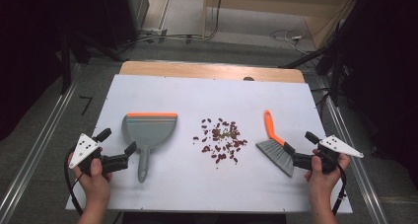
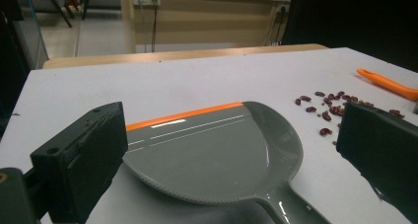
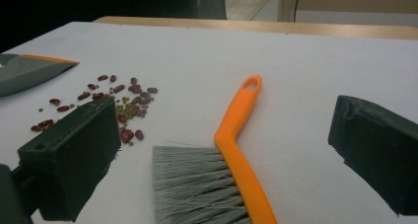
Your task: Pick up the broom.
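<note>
Here the dustpan (image 2: 217,155) lies just ahead of the released left gripper (image 1: 118,147), the brush (image 3: 231,165) before the released right gripper (image 1: 300,147).

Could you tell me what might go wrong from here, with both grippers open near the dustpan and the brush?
The left gripper straddles the dustpan where pan meets handle; closing there could tip it or slide it off square. The right gripper sits over the brush at its bristle end, so its jaws might pinch bristles rather than the orange handle and hold loosely. The beans lie loosely scattered between both tools, so a hasty sweep may flick them across the table.
</note>
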Demonstrator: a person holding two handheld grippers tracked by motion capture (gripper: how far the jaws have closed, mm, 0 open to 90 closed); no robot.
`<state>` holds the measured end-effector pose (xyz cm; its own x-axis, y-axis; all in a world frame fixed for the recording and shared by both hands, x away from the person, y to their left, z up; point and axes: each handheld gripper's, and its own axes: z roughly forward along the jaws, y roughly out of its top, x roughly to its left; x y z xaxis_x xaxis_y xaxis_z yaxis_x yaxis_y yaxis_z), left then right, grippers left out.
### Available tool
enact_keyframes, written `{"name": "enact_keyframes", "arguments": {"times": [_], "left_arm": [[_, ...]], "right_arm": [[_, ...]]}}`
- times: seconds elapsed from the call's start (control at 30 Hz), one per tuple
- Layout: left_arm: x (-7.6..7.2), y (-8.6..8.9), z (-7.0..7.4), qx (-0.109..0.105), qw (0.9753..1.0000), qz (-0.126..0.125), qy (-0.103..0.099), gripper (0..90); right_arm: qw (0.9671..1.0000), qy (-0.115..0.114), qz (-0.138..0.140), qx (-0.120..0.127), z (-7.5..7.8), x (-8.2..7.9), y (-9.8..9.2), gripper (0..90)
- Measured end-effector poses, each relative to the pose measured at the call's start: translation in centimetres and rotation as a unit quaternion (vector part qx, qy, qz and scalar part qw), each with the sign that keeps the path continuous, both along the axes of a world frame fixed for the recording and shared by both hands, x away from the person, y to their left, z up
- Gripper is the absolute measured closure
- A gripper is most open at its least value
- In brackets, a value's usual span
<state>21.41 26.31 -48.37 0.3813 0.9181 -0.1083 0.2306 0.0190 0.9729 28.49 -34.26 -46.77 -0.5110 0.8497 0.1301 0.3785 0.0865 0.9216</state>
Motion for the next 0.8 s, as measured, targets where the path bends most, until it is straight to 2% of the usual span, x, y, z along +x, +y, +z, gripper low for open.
{"name": "enact_keyframes", "arguments": {"times": [0.17,0.27,0.4,0.57,0.6,0.63,0.67,0.7,0.73,0.8], "left_arm": [[-0.1,-0.3,0.1,0.007,1.0,0.003,-0.005,0.0],[0.0,-0.3,0.2,0.005,1.0,0.003,-0.005,0.0],[0.2,-0.6,0.0,0.005,1.0,0.002,-0.002,0.0],[0.3,-0.9,0.1,0.008,1.0,-0.002,-0.003,0.0],[0.3,-0.9,0.1,0.008,1.0,-0.002,-0.003,0.0],[0.2,-1.0,0.1,0.007,1.0,-0.003,-0.003,0.0],[0.2,-1.0,0.1,0.006,1.0,-0.004,-0.003,0.0],[0.3,-1.1,0.1,0.008,1.0,-0.004,-0.002,0.0],[0.3,-1.2,0.1,0.008,1.0,-0.004,-0.002,0.0],[0.4,-1.2,0.0,0.008,1.0,-0.005,-0.001,0.0]], "right_arm": [[0.9999,-0.008,0.005,0.003,1.2,0.1,0.3,0.0],[0.9999,-0.012,0.003,-0.008,2.3,0.1,0.9,0.0],[0.9997,-0.019,0.009,-0.01,4.0,0.4,1.7,0.0],[0.9994,-0.022,0.011,-0.023,6.1,1.4,2.6,0.0],[0.9994,-0.022,0.011,-0.023,6.1,1.4,2.6,0.0],[0.9994,-0.015,0.005,-0.031,6.8,2.2,2.9,0.0],[0.9994,-0.015,0.005,-0.031,6.8,2.2,2.9,0.0],[0.9991,-0.011,0.011,-0.039,7.4,3.2,3.2,0.6],[0.9991,-0.008,0.006,-0.042,7.5,3.6,3.4,4.0],[0.9991,-0.005,0.0,-0.043,7.5,4.5,3.6,4.3]]}}
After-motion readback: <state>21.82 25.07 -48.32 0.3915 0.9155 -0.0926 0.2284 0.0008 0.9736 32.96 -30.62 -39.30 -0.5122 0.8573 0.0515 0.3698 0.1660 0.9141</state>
